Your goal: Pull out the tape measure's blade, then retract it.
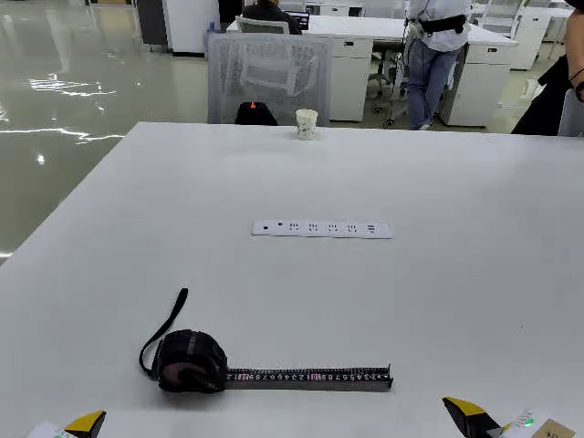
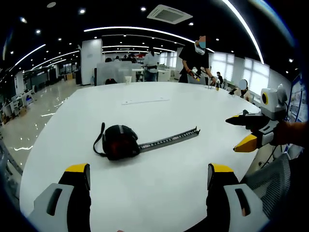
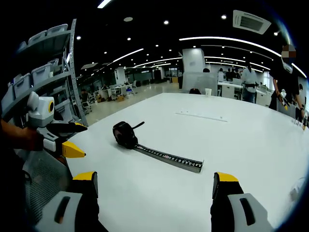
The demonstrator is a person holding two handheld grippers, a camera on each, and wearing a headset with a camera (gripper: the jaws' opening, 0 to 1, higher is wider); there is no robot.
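Tape measure (image 1: 189,361) near the front edge of the white worktop (image 1: 411,301): case at left with its black strap (image 1: 166,319) trailing behind, blade (image 1: 310,378) already out to the right, flat on the surface. Left claw (image 2: 148,176) spread and empty, well short of the case; right claw (image 3: 154,180) likewise spread, holding nothing, near the blade's hook end. Probable trouble: a freed blade whipping back fast, or the case skidding on the slick top if gripped off-centre. Smooth, glossy worktop; power strip (image 1: 321,229) midway, paper cup (image 1: 307,123) at the far edge. Beyond, shiny floor (image 1: 73,109), mesh chair (image 1: 269,78), a person (image 1: 436,55) standing among white desks.
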